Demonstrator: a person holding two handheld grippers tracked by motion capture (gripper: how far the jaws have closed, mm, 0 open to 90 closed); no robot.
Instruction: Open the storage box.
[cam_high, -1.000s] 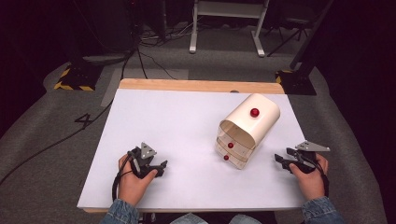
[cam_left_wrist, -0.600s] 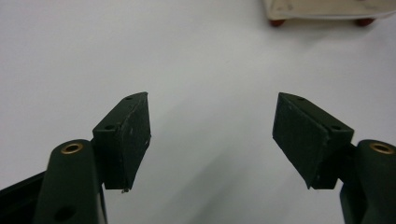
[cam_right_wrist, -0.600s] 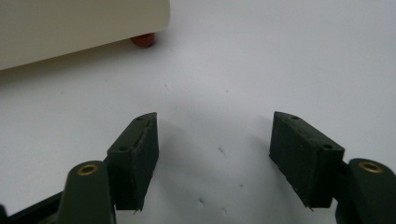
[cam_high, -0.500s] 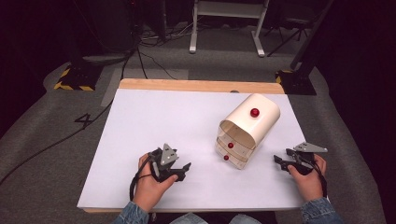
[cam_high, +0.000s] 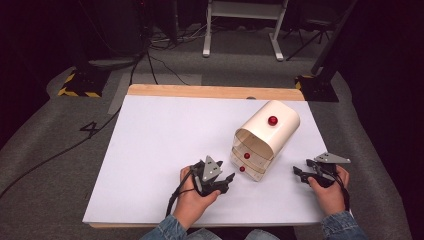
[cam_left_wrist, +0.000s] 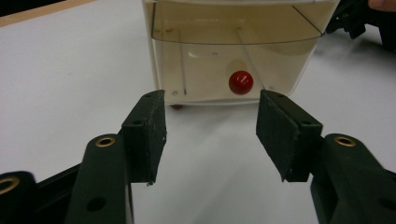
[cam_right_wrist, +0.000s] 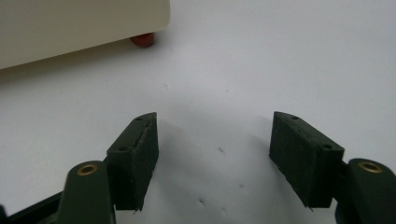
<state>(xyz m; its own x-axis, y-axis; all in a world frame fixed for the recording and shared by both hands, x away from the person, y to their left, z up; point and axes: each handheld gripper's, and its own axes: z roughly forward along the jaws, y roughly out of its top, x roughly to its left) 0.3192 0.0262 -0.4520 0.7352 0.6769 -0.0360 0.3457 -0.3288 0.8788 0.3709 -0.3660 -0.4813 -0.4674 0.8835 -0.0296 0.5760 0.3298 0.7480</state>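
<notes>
A cream drawer cabinet (cam_high: 260, 131) with a rounded top stands right of centre on the white table (cam_high: 160, 145), a red ball (cam_high: 272, 120) on its top. Its two clear drawers face me, each with a red knob (cam_high: 242, 169). My left gripper (cam_high: 231, 178) is just in front of the lower drawer. In the left gripper view its jaws (cam_left_wrist: 212, 99) are apart with nothing between them, and they have just been closing; the red knob (cam_left_wrist: 241, 82) sits a short way ahead. My right gripper (cam_high: 298, 173) rests open on the table right of the cabinet (cam_right_wrist: 70, 28), nothing between its pads (cam_right_wrist: 215, 119).
A wooden strip (cam_high: 210, 92) runs along the table's far edge. Beyond it the floor carries cables, a white stand (cam_high: 240, 30) and black equipment. A small red foot (cam_right_wrist: 142, 39) shows under the cabinet's near corner. Bare white surface spreads left of the cabinet.
My left hand has moved right across the table toward the cabinet's front, and its jaws have narrowed. The right hand and the cabinet have stayed put.
</notes>
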